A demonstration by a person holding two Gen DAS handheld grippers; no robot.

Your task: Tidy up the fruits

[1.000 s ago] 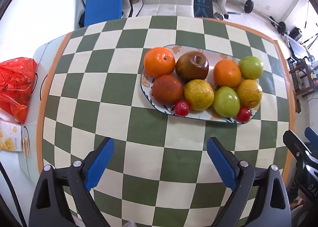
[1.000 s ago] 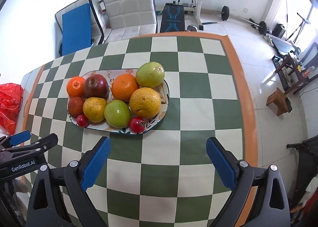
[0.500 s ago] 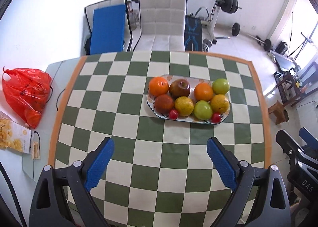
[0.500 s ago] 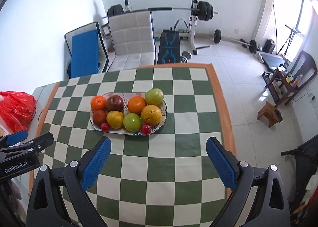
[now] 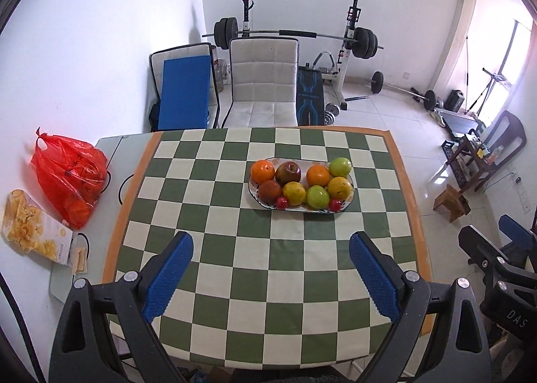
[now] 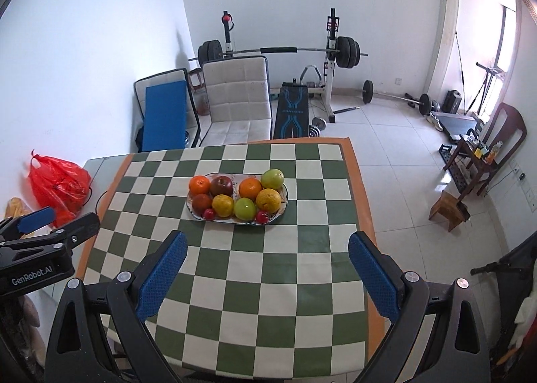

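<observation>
An oval patterned plate (image 5: 350, 197) (image 6: 285, 199) sits on the checkered table, filled with several fruits: oranges (image 5: 262, 172) (image 6: 250, 188), a dark red apple (image 5: 288, 173) (image 6: 221, 185), green apples (image 5: 317, 197) (image 6: 272, 179), a yellow citrus (image 5: 294, 193) and small red fruits (image 5: 281, 203) (image 6: 262, 217). My left gripper (image 5: 270, 277) is open and empty, high above the table's near half. My right gripper (image 6: 267, 275) is also open and empty, well back from the plate. Each gripper shows at the other view's edge: the right (image 5: 493, 260), the left (image 6: 50, 232).
A red plastic bag (image 5: 68, 178) and a snack box (image 5: 32, 228) lie on the grey surface left of the table. Behind the table stand a white chair (image 5: 263, 81), a blue-padded chair (image 5: 184, 94) and a barbell rack (image 5: 349, 47). A small wooden stool (image 6: 448, 210) is on the floor at right.
Both grippers have pulled back and up from the table, so the plate of fruit looks much smaller and farther away. Both stay open and empty.
</observation>
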